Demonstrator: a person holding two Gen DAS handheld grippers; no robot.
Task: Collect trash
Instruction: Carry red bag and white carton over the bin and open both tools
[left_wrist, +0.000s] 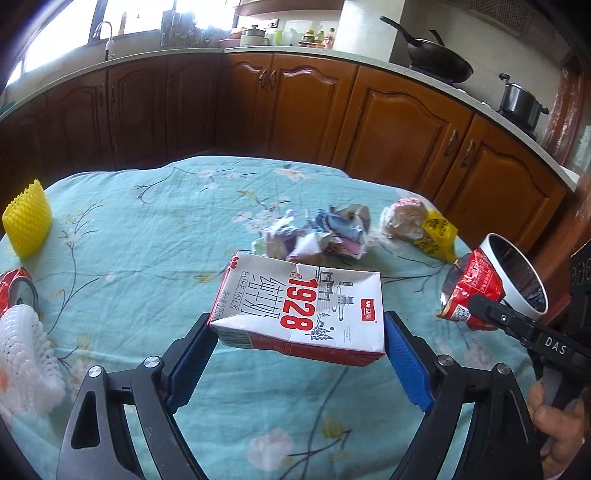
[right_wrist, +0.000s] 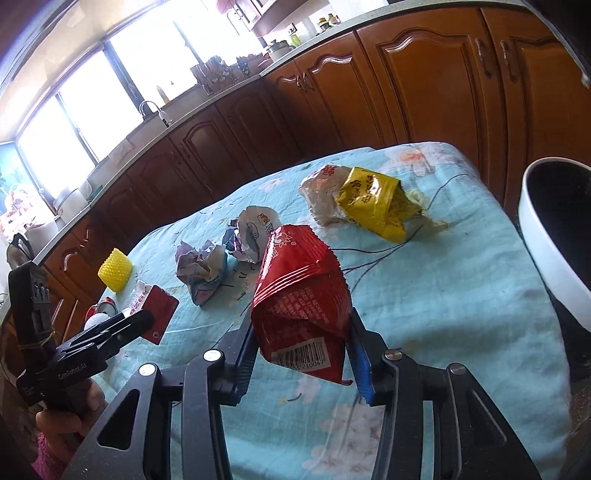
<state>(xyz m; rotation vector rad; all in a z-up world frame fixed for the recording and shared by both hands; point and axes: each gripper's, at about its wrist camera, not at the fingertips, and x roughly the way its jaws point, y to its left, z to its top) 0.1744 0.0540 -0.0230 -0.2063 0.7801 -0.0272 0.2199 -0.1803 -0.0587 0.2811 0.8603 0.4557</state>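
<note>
Trash is already in both grippers: the left gripper (left_wrist: 297, 328) is clamped on a flattened "1928" pure-milk carton (left_wrist: 299, 314), and the right gripper (right_wrist: 301, 354) is clamped on a red snack wrapper (right_wrist: 301, 306). The carton sits across the left jaws, between the blue pads (left_wrist: 406, 362), and it seems lifted a little above the floral tablecloth (left_wrist: 147, 229). The wrapper stands up from the right jaws, pinched near its barcode end. The white bin (right_wrist: 546, 258) with a dark liner is to the right of the right gripper, close beside it. I judge that the step in hand is to carry the wrapper over the bin mouth and let it go. To do this well, the wrapper should be fully above the opening before the jaws part, because it is light and can catch on the rim. The carton needs a steady squeeze, since its flat sides may slip. Ahead of both grippers, crumpled paper (left_wrist: 317, 236) and a yellow snack bag (right_wrist: 373, 203) lie on the cloth, not yet collected.
</note>
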